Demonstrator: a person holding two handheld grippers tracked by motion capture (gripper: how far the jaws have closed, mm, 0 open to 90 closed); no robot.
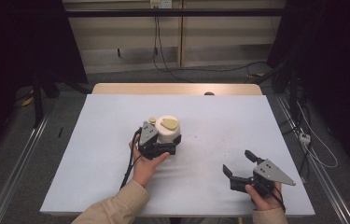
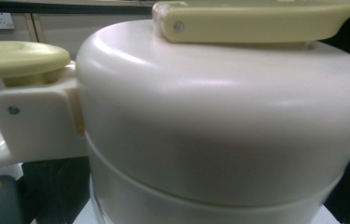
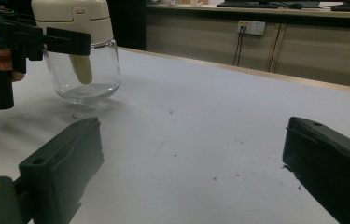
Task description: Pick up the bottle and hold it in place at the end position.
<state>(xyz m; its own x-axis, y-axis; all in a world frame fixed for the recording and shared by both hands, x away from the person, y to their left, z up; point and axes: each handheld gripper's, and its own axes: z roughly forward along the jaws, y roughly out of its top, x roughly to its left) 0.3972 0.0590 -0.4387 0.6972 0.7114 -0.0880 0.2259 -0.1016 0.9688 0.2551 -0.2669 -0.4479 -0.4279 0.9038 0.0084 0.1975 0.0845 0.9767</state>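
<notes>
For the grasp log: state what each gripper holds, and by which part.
Left gripper clamps the glass jar just under its cream lid. Right gripper is open, holding nothing.

Glossy plastic lid [image 2: 219, 116], clear glass jar [image 3: 86, 74]

This looks like a lab or test room set up for recording, not a home. The surface [image 1: 116, 135] is a wooden table under a plain pale sheet, standing alone on a grey floor. Black curtains [image 1: 18, 42] hang at the left and right, closing the spot off like a booth. Metal rails [image 1: 18, 158] run along the floor on both sides. Loose cables [image 1: 200, 70] trail across the far floor and down the far wall from a wall socket [image 1: 159, 3] (a power strip [image 1: 305, 137] lies at the right). Pale cabinet panels [image 3: 256, 37] line the far wall.
</notes>
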